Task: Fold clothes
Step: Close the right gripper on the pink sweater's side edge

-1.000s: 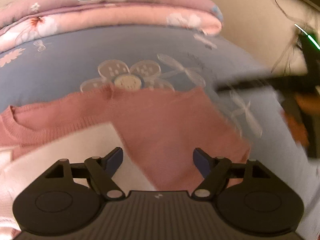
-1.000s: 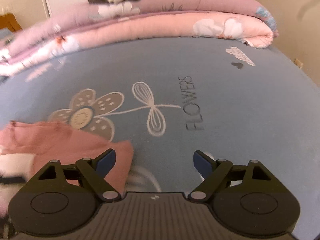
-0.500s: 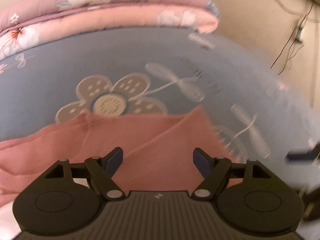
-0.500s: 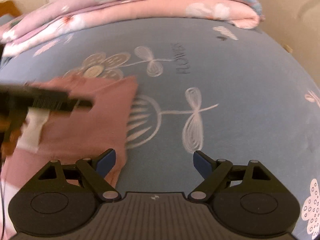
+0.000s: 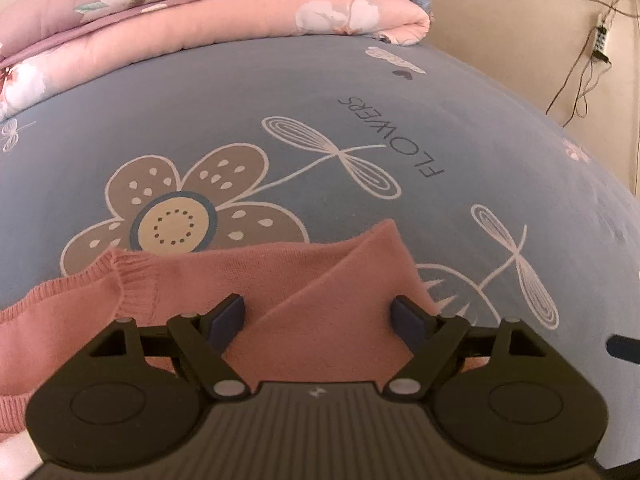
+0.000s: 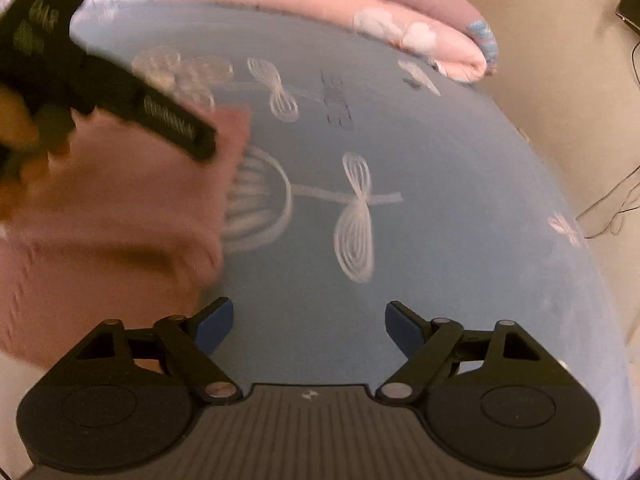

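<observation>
Both tools, left (image 5: 316, 320) and right (image 6: 308, 320), hung unclenched by the sweater (image 5: 320, 300); best pinch its folded corner gently.

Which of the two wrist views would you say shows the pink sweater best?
The left wrist view: the pink sweater is sharp, with its ribbed edge and folded corner clear. The right wrist view shows it blurred at the left.

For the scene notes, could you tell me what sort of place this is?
Most likely a bedroom: a blue flower-print bed sheet, a folded pink quilt at its far end, and a pink sweater laid out on it.
</observation>
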A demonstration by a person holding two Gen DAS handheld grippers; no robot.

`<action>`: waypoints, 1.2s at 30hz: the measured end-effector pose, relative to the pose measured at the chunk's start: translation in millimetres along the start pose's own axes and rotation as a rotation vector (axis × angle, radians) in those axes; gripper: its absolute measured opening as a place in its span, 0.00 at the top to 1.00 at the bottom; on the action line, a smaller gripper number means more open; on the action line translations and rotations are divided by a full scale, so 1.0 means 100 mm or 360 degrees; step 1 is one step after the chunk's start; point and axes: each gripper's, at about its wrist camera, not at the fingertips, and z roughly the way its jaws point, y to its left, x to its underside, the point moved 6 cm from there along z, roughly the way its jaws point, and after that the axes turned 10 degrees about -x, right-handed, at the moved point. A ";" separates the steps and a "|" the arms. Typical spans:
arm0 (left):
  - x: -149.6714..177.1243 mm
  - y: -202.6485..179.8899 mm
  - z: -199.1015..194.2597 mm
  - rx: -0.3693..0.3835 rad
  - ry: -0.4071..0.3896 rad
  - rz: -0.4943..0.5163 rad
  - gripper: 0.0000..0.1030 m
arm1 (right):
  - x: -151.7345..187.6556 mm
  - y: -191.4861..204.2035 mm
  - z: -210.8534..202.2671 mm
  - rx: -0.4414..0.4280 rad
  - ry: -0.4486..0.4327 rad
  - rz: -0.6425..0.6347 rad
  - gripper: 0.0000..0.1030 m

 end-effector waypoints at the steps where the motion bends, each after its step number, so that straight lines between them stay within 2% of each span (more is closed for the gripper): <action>1: -0.01 0.01 -0.02 -0.0002 0.0007 -0.0005 0.20 | 0.00 0.00 -0.05 -0.0037 -0.0030 0.0012 0.16; 4: -0.05 0.00 -0.11 -0.0006 -0.0043 0.0001 0.23 | -0.08 0.11 -0.16 -0.0130 -0.0125 -0.0123 0.16; 6: -0.08 -0.05 -0.12 0.0012 -0.0061 0.0030 0.22 | -0.16 0.27 -0.15 -0.0176 -0.0170 -0.0287 0.24; 7: -0.07 -0.06 -0.08 0.0011 -0.0037 0.0038 0.22 | -0.19 0.35 -0.12 -0.0186 -0.0176 -0.0348 0.39; 8: -0.06 -0.07 -0.03 0.0004 -0.0002 0.0041 0.22 | -0.22 0.42 -0.09 -0.0195 -0.0175 -0.0407 0.61; 10: -0.07 -0.07 0.00 0.0013 0.0011 0.0025 0.22 | -0.21 0.55 -0.05 -0.0168 -0.0165 -0.0532 0.75; 14: -0.09 -0.06 -0.03 0.0022 -0.0002 -0.0013 0.22 | -0.13 0.63 -0.16 -0.0071 -0.0166 -0.0594 0.75; 17: -0.13 -0.10 -0.11 0.0058 -0.0050 -0.0005 0.22 | -0.07 0.62 -0.25 -0.0099 -0.0136 -0.0524 0.75; 20: -0.13 -0.18 -0.07 0.0130 -0.0016 0.0031 0.22 | -0.08 0.63 -0.23 -0.0110 -0.0138 -0.0523 0.75; 22: -0.09 -0.23 0.02 0.0108 0.0025 0.0086 0.22 | -0.14 0.63 -0.16 -0.0077 -0.0164 -0.0536 0.75; 25: -0.08 -0.24 0.05 0.0091 0.0032 0.0088 0.20 | -0.20 0.63 -0.06 -0.0082 -0.0178 -0.0556 0.75; 26: -0.09 -0.25 0.06 0.0083 0.0034 0.0091 0.20 | -0.20 0.64 -0.04 -0.0091 -0.0179 -0.0560 0.81; 31: -0.07 -0.24 0.11 0.0081 0.0032 0.0093 0.17 | -0.06 0.50 -0.14 -0.0152 -0.0215 -0.0490 0.88; 32: -0.07 -0.25 0.11 0.0078 0.0032 0.0096 0.16 | 0.01 0.47 -0.15 -0.0152 -0.0186 -0.0487 0.99; 34: -0.08 -0.26 0.12 0.0066 0.0029 0.0105 0.15 | 0.15 0.38 -0.10 -0.0166 -0.0086 -0.0439 0.99; 36: -0.07 -0.28 0.13 0.0054 0.0021 0.0109 0.15 | 0.20 0.31 -0.13 -0.0154 -0.0093 -0.0426 0.99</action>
